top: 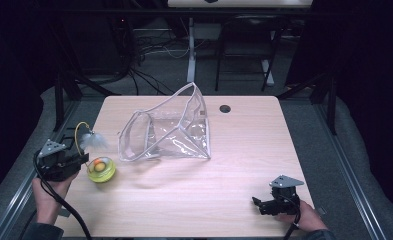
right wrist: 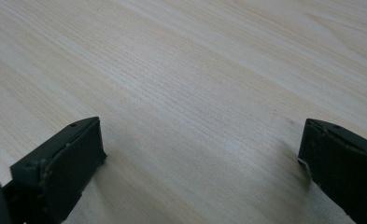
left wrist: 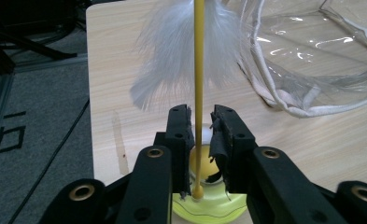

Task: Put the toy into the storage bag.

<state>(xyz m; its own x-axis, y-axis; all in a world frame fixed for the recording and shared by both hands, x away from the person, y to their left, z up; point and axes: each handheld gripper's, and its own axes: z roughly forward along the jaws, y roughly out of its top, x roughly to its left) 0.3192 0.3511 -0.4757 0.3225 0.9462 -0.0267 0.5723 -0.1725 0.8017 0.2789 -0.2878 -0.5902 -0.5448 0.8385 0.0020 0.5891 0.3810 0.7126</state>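
One yellow wand (left wrist: 199,70) between left gripper (left wrist: 201,122) jaws | right gripper (right wrist: 202,154) agape, apart

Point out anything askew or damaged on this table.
The clear bag lies tipped on its side, mouth gaping left. The pad on one finger of the left gripper looks frayed and peeling. Nothing spilled.

The left tool (left wrist: 200,123) is seen with its two black jaws nearly closed around a thin yellow rod (left wrist: 199,70), though contact cannot be confirmed. The rod ends in a small ball above a yellow-green base (left wrist: 209,207). A white feather tuft (left wrist: 167,56) is spread behind the rod. A clear plastic bag (left wrist: 312,60) with white piping is laid on the wooden tabletop (left wrist: 116,93) at the right.
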